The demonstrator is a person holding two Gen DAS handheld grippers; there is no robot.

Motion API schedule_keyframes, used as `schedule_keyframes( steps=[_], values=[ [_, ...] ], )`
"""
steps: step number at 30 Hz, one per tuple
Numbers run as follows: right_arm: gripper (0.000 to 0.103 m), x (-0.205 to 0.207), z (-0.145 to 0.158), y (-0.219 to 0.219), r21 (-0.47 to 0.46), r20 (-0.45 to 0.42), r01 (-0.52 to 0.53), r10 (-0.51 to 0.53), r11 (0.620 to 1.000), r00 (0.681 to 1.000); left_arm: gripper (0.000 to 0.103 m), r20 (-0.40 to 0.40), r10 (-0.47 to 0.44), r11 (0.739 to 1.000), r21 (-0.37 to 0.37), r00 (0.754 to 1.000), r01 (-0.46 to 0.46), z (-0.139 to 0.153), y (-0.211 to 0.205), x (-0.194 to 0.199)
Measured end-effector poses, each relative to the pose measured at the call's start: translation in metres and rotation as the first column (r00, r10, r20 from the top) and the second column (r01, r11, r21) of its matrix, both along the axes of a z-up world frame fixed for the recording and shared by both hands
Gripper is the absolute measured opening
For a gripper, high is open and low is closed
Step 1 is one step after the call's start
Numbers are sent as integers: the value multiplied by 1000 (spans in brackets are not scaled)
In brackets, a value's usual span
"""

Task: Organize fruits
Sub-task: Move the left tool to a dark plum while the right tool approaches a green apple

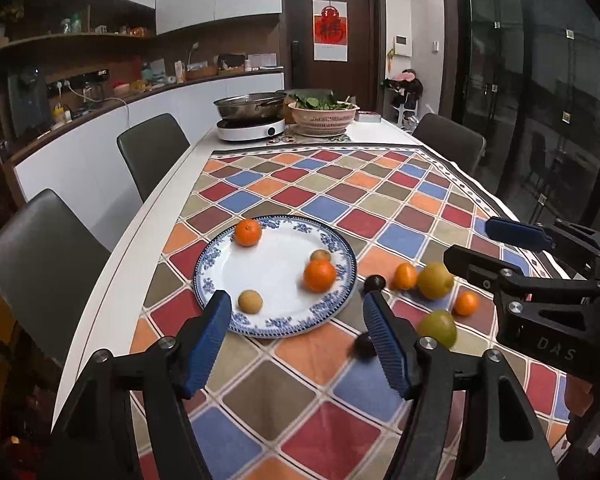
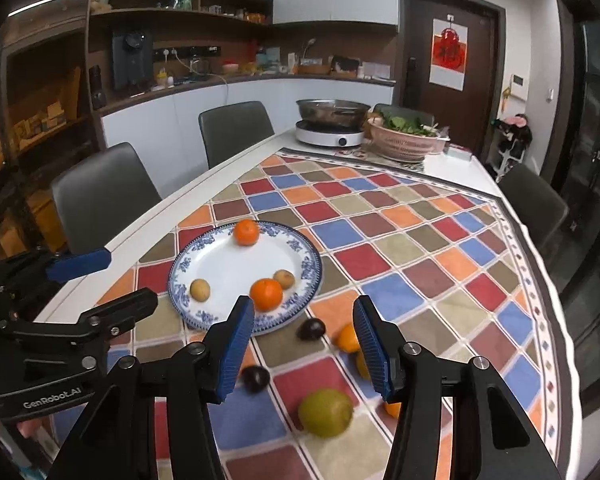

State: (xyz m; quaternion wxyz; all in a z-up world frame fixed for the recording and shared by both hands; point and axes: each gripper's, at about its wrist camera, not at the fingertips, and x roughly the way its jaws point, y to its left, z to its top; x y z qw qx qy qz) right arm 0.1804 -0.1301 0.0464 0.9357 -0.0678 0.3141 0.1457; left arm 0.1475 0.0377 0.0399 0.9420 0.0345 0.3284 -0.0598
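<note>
Plate: round, glossy white porcelain with a blue floral rim, on the checked cloth near the table's left edge. It carries two dimpled oranges and two small tan, matte round fruits.

Loose on the cloth, beside the plate's right rim: two dark plums, small oranges, two yellow-green pears.

Left gripper: ribbed blue pads spread, empty.

Right gripper: likewise parted, holding nothing.
</note>
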Motion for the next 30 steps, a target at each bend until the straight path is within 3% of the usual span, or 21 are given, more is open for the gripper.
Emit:
schedule_keyframes(
  steps=[2,14,22,30],
  values=[
    [62,-8,-1,-5,8,-2,11,-11,1000,1000,69,4,-6,1000,-7,1000,6,-2,-3,-9],
    [62,-47,-40,-33,24,-84,89,-86,996,993,71,42,-127,992,13,991,126,-28,-21,-43],
    [62,-52,-64,-28,-9,-100,71,-72,997,992,71,19,-234,971,46,972,233,-54,-30,-29],
    [61,-29,-90,-30,-36,-163,67,-72,997,984,70,-27,-319,944,86,947,320,-80,-42,-5]
  ],
)
